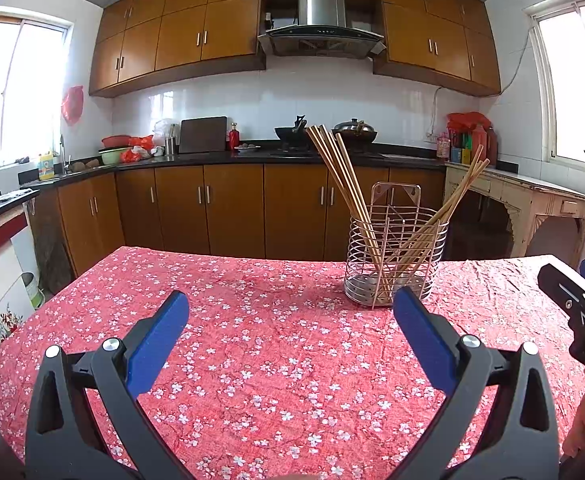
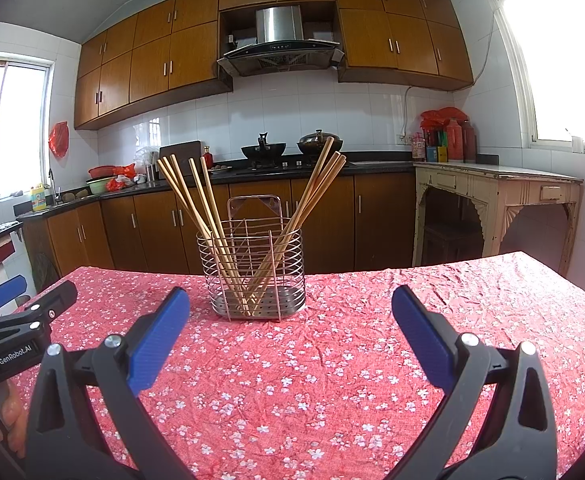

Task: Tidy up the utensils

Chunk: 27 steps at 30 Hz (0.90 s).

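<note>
Left hand-held gripper (image 1: 290, 322) and right hand-held gripper (image 2: 290, 320), each with blue pads spread wide and holding nothing, above the worktop (image 2: 332, 380) with its red floral cloth. Wire holder (image 2: 251, 276) stands upright at 12 o'clock from the right hand-held gripper and at 1 o'clock from the left. Chopsticks (image 2: 196, 200) stand inside it in two bundles, one leaning toward 11 o'clock, the other toward 1 o'clock. Kitchen cabinets (image 2: 172, 220) lie behind.
</note>
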### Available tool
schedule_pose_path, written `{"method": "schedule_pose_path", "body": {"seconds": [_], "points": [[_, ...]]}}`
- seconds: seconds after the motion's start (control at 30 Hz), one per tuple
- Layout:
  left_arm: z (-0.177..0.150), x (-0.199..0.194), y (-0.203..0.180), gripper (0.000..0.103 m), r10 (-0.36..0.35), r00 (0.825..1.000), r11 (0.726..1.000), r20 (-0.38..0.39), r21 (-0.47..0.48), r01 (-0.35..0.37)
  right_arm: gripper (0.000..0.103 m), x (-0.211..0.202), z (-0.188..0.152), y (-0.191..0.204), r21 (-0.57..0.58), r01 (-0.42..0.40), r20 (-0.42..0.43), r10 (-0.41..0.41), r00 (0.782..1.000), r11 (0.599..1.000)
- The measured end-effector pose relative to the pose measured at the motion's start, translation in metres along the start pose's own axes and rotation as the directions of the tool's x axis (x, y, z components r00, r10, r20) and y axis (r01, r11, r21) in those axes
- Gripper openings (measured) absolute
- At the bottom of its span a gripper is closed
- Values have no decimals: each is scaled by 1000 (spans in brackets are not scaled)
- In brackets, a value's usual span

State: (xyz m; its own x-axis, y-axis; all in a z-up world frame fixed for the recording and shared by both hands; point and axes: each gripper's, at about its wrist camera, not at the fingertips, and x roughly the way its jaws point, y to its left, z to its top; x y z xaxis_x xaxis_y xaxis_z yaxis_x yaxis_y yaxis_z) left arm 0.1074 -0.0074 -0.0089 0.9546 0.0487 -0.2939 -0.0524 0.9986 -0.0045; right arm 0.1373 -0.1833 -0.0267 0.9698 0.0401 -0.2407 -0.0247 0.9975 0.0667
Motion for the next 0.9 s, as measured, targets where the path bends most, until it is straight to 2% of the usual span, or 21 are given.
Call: {"method": "schedule_pose_path", "body": {"seconds": [0.9], "points": [[1,-1,0,101,5,1000,1000,0,2,-5,99,-3,0,1,5,-5,6,5,1000,1000]]}}
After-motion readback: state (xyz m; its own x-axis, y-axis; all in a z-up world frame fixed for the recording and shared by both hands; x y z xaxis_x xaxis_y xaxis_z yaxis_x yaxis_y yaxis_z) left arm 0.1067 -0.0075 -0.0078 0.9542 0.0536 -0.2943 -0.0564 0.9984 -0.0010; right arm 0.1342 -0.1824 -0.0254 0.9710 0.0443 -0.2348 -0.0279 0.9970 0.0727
